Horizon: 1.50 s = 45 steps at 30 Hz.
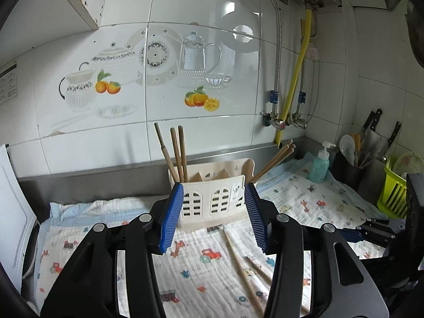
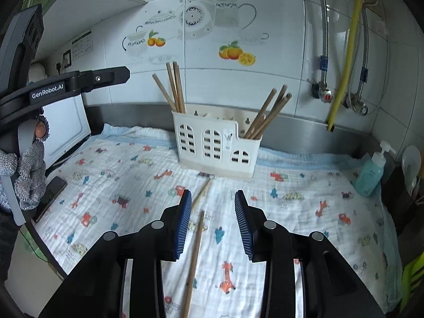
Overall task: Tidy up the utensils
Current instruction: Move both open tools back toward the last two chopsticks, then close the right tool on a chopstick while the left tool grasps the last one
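White tiled wall [image 1: 212, 13], steel backsplash [image 2: 304, 129]

"GenRobot.AI" in white lettering on black arm of left hand-held gripper [image 2: 127, 73], seen upper left of right hand-held gripper [image 2: 213, 221]. Wall notice print illegible.

Cream holder [image 2: 212, 145], cartoon-print cloth [image 2: 291, 212]

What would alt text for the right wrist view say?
An open right claw hovers over two loose chopsticks lying on a cartoon-print cloth. Behind them stands a cream utensil holder with chopsticks upright at both ends, against a white tiled wall.
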Tool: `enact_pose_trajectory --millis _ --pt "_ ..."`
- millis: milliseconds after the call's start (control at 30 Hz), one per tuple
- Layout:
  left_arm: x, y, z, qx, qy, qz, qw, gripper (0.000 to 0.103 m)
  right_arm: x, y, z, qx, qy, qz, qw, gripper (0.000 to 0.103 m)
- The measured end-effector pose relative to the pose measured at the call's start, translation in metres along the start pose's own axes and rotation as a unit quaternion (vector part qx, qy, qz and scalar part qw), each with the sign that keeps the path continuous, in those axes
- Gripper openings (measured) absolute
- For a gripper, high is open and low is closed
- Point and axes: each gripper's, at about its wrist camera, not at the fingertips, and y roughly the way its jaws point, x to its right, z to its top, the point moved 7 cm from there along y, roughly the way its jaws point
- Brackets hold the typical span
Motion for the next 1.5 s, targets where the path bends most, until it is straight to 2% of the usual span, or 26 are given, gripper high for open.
enact_pose_trajectory --millis 200,367,433,600,833,1267,1500 --pt "-0.010 -0.004 -0.044 -0.033 -0.027 0.007 0.9991 0.049 -0.008 0.011 -0.052 -0.035 0.033 0.005 0.999 0.033" --pt "-0.022 -0.006 -0.072 -0.052 -0.049 0.024 0.9972 0.049 -0.015 0.022 -0.079 -0.057 0.048 0.003 0.997 0.033" --pt "-0.026 -0.006 -0.081 -0.057 -0.056 0.030 0.9964 0.067 -0.017 0.027 -0.088 -0.063 0.046 -0.005 0.997 0.033" --pt "-0.032 -0.009 -0.096 -0.064 -0.059 0.039 0.9954 0.068 -0.019 0.037 -0.105 -0.082 0.060 0.000 0.995 0.031" --pt "-0.039 -0.008 -0.109 -0.075 -0.076 0.044 0.9933 0.071 -0.019 0.047 -0.116 -0.095 0.074 0.004 0.993 0.024" --pt "-0.022 0.004 -0.131 -0.106 -0.060 0.040 0.9917 0.073 -0.018 0.056 -0.126 -0.109 0.080 -0.003 0.991 0.007" --pt "-0.002 0.013 -0.144 -0.123 -0.056 0.031 0.9904 0.073 -0.015 0.052 -0.124 -0.099 0.089 0.001 0.991 0.007"
